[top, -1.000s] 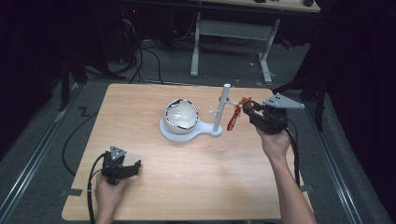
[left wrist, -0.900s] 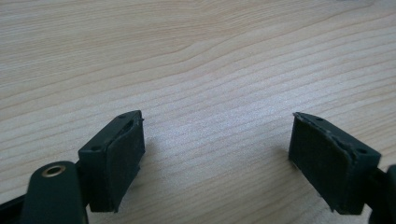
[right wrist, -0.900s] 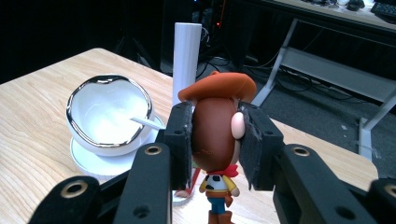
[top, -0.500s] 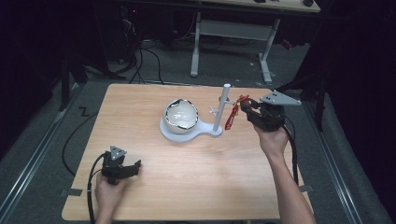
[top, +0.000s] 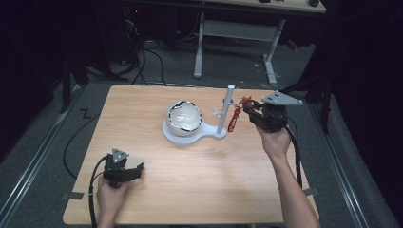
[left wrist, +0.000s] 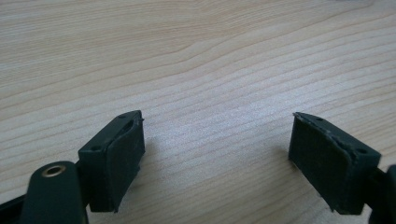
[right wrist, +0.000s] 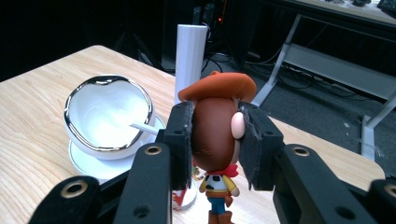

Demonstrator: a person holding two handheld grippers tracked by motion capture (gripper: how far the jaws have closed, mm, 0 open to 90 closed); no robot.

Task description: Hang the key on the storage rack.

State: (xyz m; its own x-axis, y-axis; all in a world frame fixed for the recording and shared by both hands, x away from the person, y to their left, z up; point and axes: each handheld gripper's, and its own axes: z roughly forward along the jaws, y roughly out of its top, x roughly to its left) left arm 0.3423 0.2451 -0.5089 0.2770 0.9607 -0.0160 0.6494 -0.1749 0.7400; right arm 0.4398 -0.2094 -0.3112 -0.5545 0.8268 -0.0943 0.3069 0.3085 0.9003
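One toy only — the cowboy figure (right wrist: 217, 140), clamped by the head in the right gripper (right wrist: 215, 144), has edged closer to the white post (top: 226, 111) — probably for hanging; the left gripper (left wrist: 217, 156) rests released.

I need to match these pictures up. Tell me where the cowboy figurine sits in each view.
High view: the cowboy figurine hangs at right of centre, beside the white post, gripped by the right gripper.
Left gripper view: not in it; bare wooden table between open jaws.
Right gripper view: centre, head clamped between the jaws.
Shared landmark: the white post, in the high and right gripper views.
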